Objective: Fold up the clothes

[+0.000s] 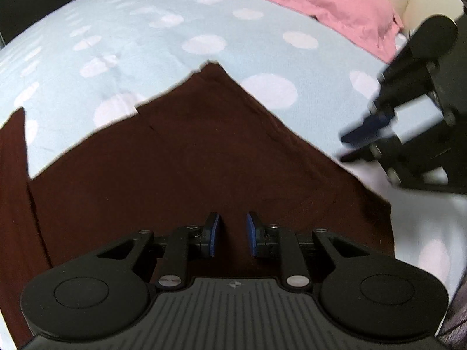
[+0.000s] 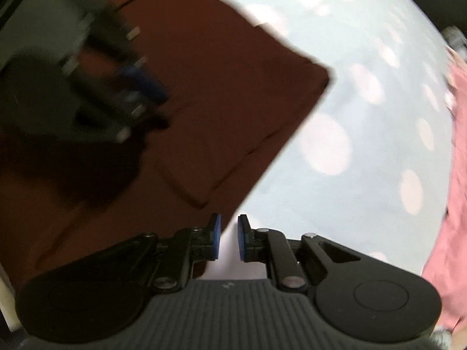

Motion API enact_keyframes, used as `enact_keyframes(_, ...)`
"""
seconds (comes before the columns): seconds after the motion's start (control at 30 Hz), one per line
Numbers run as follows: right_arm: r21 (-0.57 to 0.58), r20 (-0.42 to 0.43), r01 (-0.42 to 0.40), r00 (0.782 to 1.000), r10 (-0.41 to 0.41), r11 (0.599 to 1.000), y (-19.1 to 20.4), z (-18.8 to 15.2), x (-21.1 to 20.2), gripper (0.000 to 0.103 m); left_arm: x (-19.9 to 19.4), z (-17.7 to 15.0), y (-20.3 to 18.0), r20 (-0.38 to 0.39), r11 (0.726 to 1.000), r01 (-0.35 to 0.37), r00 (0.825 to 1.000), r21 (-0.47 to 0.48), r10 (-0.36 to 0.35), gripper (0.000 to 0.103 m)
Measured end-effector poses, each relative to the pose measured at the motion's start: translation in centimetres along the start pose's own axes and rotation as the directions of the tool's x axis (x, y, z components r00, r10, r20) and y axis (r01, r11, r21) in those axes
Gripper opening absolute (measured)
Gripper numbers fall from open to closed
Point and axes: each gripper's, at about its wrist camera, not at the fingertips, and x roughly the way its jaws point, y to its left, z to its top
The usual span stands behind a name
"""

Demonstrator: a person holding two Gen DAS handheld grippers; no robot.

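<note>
A dark brown garment (image 1: 189, 151) lies flat on the bed, partly folded, with a corner pointing away from me. It also shows in the right wrist view (image 2: 221, 87), with a folded layer on top. My left gripper (image 1: 232, 234) is open and empty, hovering above the garment's near part. My right gripper (image 2: 228, 236) is open and empty, over the garment's edge where it meets the sheet. The right gripper shows blurred in the left wrist view (image 1: 362, 143); the left gripper shows blurred in the right wrist view (image 2: 146, 87).
The bed has a light blue sheet with white dots (image 1: 175, 29), also in the right wrist view (image 2: 364, 116). A pink pillow (image 1: 335, 3) lies along the far side, seen at the right edge in the right wrist view (image 2: 455, 204).
</note>
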Motion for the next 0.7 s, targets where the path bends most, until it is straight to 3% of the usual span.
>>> enact_keyframes(0.17, 0.132, 0.188, 0.105, 0.974, -0.129, 0.986, -1.7, 1.3, -1.1, 0.014, -0.9, 1.8, 2.9, 0.082, 0.989, -0.037, 0.995, -0.142, 0.049, 0.018)
enact_keyframes(0.27, 0.158, 0.252, 0.073, 0.961, -0.112, 0.985, -1.5, 2.1, -0.6, 0.014, 0.2, 2.3, 3.8, 0.058, 0.986, -0.080, 0.994, -0.147, 0.089, 0.018)
enact_keyframes(0.47, 0.084, 0.186, 0.050, 0.980, -0.065, 0.995, 0.1, 4.2, 2.5, 0.014, 2.2, 2.0, 3.5, 0.000, 0.992, -0.104, 0.995, -0.065, 0.104, 0.018)
enact_keyframes(0.7, 0.135, 0.130, 0.082, 0.987, -0.099, 0.988, -1.9, 5.4, 3.0, 0.014, 2.3, 1.6, 3.2, -0.008, 0.993, -0.111, 0.994, -0.025, 0.111, 0.018)
